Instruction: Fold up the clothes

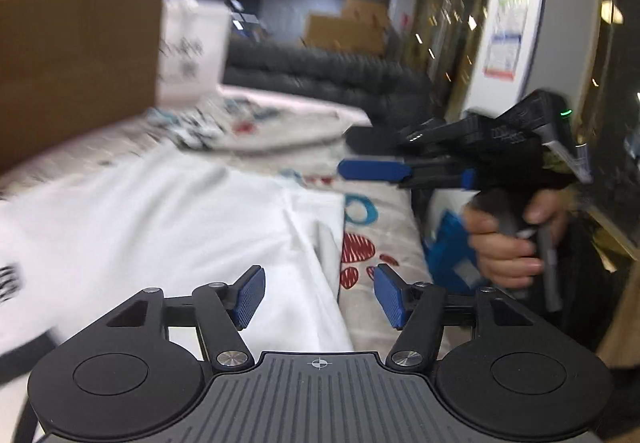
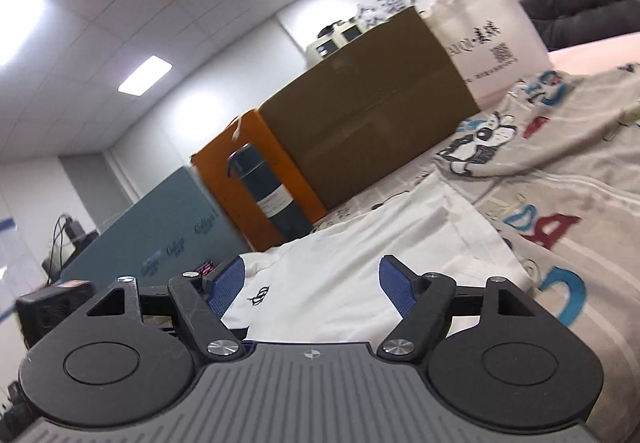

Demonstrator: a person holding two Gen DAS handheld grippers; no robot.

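Left wrist view: the left gripper (image 1: 318, 293) is standing partly open at the lower centre of the frame, nothing between its blue pads, and nothing is being held. The white garment (image 1: 160, 219) is lying flat on the patterned sheet (image 1: 384, 219), filling the left and centre of the frame. Its right edge is running from the upper centre down to the lower centre, passing just under the gap of the jaws. The garment is therefore lying ahead and to the left of this gripper. At the right of the frame the right gripper (image 1: 374, 170) is showing side-on, held by a hand (image 1: 504, 243), above the sheet and clear of the cloth. The frame is blurring, so fine folds cannot be read.

Right wrist view: the right gripper (image 2: 312, 285) is also standing open and empty. The white garment (image 2: 360, 255) is lying directly ahead, its near edge just under the pads and its long axis running toward the upper right. The cardboard box (image 2: 360, 123) and orange box (image 2: 256, 179) are closing off the far side at centre frame. A printed grey garment (image 2: 540, 131) is occupying the upper right.

Judgement: both grippers are near an edge; open room is lying toward the near side and right.
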